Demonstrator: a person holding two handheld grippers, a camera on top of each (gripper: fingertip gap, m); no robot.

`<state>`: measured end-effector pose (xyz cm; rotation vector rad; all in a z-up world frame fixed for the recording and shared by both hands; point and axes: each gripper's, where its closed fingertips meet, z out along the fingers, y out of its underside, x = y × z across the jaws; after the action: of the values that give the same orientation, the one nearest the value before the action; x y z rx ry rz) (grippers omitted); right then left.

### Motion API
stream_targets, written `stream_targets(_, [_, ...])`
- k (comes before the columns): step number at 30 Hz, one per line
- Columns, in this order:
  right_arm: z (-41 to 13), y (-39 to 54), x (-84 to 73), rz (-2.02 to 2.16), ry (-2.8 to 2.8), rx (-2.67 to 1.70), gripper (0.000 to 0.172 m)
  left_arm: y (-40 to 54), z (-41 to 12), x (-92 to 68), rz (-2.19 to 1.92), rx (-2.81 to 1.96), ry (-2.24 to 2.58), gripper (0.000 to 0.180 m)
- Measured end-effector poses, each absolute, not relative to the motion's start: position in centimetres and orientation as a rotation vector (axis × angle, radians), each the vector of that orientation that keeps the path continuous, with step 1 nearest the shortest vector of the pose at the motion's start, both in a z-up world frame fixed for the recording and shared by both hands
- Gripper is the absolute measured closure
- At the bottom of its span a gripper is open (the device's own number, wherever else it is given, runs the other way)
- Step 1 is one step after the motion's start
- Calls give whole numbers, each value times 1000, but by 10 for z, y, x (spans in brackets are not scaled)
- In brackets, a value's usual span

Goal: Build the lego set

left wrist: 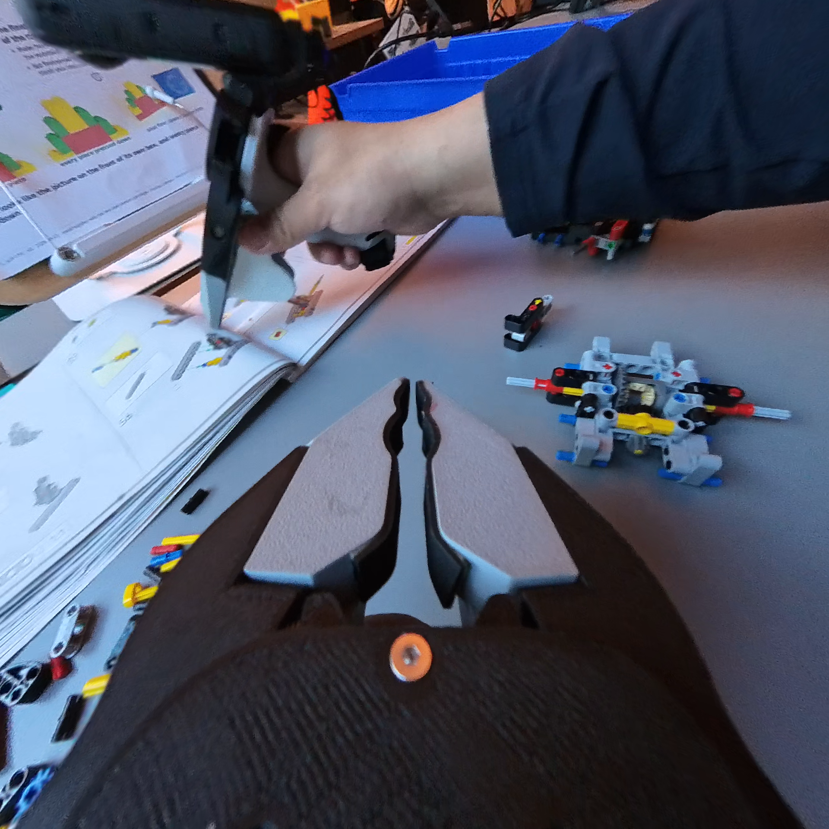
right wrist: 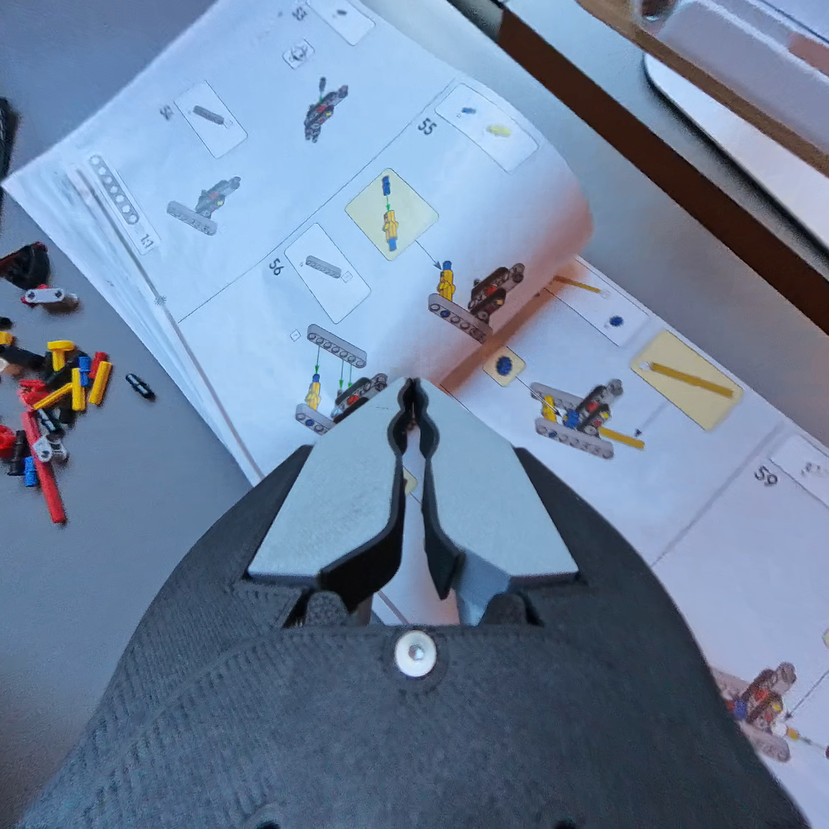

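Observation:
My left gripper (left wrist: 412,383) hovers over the bare grey table (left wrist: 448,291). Its jaws are shut and nothing is between them. A grey, black and yellow brick assembly (left wrist: 637,403) lies to its right, and a small black sub-assembly (left wrist: 527,323) lies beyond that. An open instruction booklet (left wrist: 112,403) lies to its left. My right gripper (right wrist: 412,383) is shut, with its tips down on the booklet's page (right wrist: 269,179) near the fold. It also shows in the left wrist view (left wrist: 215,320), held by a hand (left wrist: 381,179). I cannot tell whether it pinches the paper.
Loose small pins and axles in red, yellow, blue and black (right wrist: 67,381) lie on the table left of the booklet, and also show in the left wrist view (left wrist: 152,565). A blue bin (left wrist: 426,76) and a printed sheet (left wrist: 89,134) stand at the back. Another brick assembly (left wrist: 601,233) sits under the dark sleeve. My hands' fingertips stand some 20 cm from each other.

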<state>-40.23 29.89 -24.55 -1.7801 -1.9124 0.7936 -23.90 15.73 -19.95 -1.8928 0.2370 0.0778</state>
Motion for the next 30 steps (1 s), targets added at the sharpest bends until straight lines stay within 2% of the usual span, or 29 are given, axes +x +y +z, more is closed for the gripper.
stream_targets(23, [-253, 291, -409, 283, -2174, -1405, 172, 159, -204, -230, 62, -1921, 274, 179])
stream_targets(30, [-188, 288, -380, 440, -2034, -1396, 172, 158, -206, -237, 77, -1927, 254, 179])
